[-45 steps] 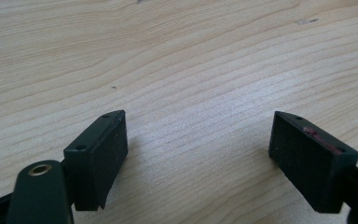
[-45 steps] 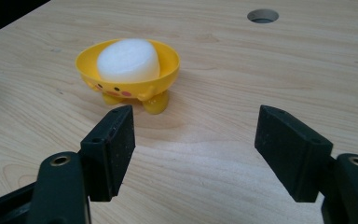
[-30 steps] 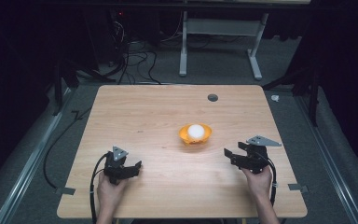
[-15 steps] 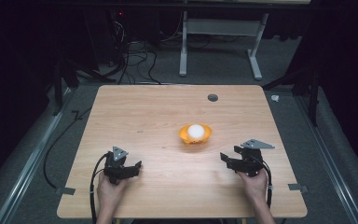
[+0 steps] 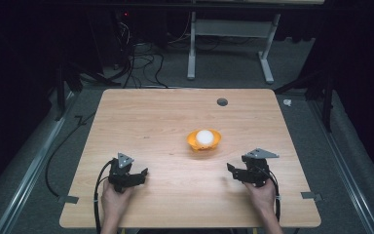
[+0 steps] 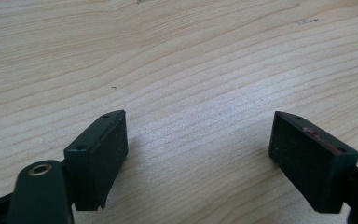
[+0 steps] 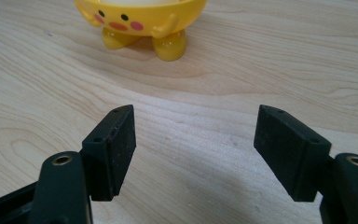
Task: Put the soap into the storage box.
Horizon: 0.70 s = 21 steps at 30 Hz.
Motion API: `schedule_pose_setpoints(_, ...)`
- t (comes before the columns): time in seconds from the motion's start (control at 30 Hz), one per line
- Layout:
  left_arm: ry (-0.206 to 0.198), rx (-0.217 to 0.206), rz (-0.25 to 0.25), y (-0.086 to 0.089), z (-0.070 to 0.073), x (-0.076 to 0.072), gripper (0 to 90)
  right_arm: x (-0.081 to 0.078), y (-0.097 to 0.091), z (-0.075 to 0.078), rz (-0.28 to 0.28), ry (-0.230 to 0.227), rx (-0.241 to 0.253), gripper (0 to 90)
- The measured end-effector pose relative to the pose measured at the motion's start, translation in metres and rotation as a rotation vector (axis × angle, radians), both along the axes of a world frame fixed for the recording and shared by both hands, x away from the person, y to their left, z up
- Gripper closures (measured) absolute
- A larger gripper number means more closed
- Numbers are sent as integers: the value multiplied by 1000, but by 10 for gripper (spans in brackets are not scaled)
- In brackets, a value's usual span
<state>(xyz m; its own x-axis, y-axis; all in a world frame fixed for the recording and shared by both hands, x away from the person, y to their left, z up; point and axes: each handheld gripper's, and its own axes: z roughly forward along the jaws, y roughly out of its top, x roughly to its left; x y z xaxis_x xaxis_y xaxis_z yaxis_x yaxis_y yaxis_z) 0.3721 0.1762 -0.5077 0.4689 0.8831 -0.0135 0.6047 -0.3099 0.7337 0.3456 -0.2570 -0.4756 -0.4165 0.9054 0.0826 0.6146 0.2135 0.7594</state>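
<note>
A yellow duck-faced bowl [image 5: 204, 141] stands a little right of the table's middle, with a white ball [image 5: 204, 137] inside it. In the right gripper view the bowl [image 7: 142, 21] is just ahead of the jaws, its feet on the wood. My right gripper [image 5: 233, 171] rests low at the front right, open and empty, and points left toward the bowl. The same jaws [image 7: 196, 149] stand wide apart over bare wood. My left gripper [image 5: 143, 172] sits at the front left, open, nothing between its jaws [image 6: 198, 154].
The wooden table [image 5: 151, 122] has a round grey cable hole [image 5: 222, 102] near its far edge. Tape tabs [image 5: 68, 199] stick out at the front corners. Beyond the table are a white desk frame [image 5: 229, 44] and floor cables [image 5: 141, 63].
My right gripper has drawn back a little toward the table's front edge. The left gripper, the bowl and the ball have stayed put.
</note>
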Motion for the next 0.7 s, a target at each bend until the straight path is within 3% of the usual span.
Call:
schedule_pose_setpoints(0.2, 0, 0, 0, 0, 0, 0, 200, 1, 7, -6, 4, 12, -30, 302)
schedule_pose_setpoints(0.7, 0, 0, 0, 0, 0, 0, 200, 2, 14, -21, 8, 50, -54, 302)
